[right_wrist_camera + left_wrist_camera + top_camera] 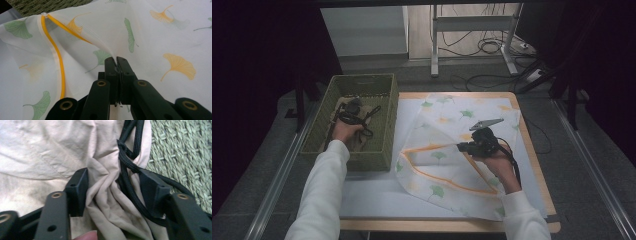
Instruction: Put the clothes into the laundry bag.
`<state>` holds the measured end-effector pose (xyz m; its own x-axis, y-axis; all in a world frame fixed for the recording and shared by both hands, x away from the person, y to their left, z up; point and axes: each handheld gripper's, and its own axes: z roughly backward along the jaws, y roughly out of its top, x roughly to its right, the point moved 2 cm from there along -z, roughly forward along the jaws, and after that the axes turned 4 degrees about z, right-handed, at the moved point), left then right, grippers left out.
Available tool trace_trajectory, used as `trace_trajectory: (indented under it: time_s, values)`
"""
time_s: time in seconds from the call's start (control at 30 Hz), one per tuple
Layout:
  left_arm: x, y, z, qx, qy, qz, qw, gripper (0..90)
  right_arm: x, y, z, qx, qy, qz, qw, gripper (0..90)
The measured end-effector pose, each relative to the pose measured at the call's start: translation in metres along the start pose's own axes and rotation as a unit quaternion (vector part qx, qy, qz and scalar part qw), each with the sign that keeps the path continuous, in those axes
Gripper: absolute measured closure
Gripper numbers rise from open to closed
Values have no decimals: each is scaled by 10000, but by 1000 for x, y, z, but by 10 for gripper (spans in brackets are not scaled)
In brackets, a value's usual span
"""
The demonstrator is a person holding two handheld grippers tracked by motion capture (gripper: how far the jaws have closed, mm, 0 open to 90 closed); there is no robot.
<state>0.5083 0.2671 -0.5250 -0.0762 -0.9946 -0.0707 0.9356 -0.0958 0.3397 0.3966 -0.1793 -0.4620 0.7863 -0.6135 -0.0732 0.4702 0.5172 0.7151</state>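
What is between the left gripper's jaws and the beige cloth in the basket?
A black braided cord lies over the beige cloth inside the left gripper, beside its right-hand jaw. Nothing else visible blocks it in the green basket.

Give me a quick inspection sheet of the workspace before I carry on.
Surface: table with a white mat, wooden edges showing.
Job's things: leaf-print cloth partly folded on the table; beige cloth inside the green woven basket.
Clutter: nothing seen.
Grippers: left gripper in the basket, jaws around a bunched fold of beige cloth, not clearly pressing; right gripper shut on the leaf-print cloth, lifting a pinch.
Cables: black braided cable lies over the beige cloth.
Surroundings: desk legs and loose floor cables beyond the table.
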Motion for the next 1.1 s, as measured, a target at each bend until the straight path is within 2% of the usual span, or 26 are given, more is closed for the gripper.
trace_trajectory:
  time_s: [0.13, 0.23, 0.37, 0.43, 0.47, 0.53, 0.67, 0.8, 1.1]
  values:
    - [-1, 0, 1, -6, 77, 44, 10000, 518, 0, 0, 0, -1, -1, -6, 10000, 863]
    - [-2, 0, 2, -25, 100, 84, 9999, 614, 0, 0, 0, 4, -3, 2, 10000, 863]
    - [-2, 1, 2, -44, 150, 111, 9998, 628, 0, 0, 1, 8, -7, 2, 10000, 863]
    - [2, 1, 1, -79, 284, -57, 9995, 633, 0, 0, 0, 5, -10, 4, 10000, 863]
    - [2, 1, 1, -79, 284, -57, 9995, 630, 0, 0, 0, 4, -10, 4, 10000, 863]
    - [6, 2, -1, -98, 470, -298, 9984, 621, 0, 0, 0, 3, -10, 4, 10000, 862]
    - [5, 2, 0, -123, 391, -185, 9990, 618, 0, 0, 0, -1, -11, 3, 10000, 863]
    - [1, 2, 1, -130, 231, -24, 9996, 667, 0, 0, 1, 11, -12, 0, 10000, 863]
    - [-2, 3, 3, -108, 102, 117, 9998, 751, 2, 0, 3, 25, -42, -47, 10000, 863]
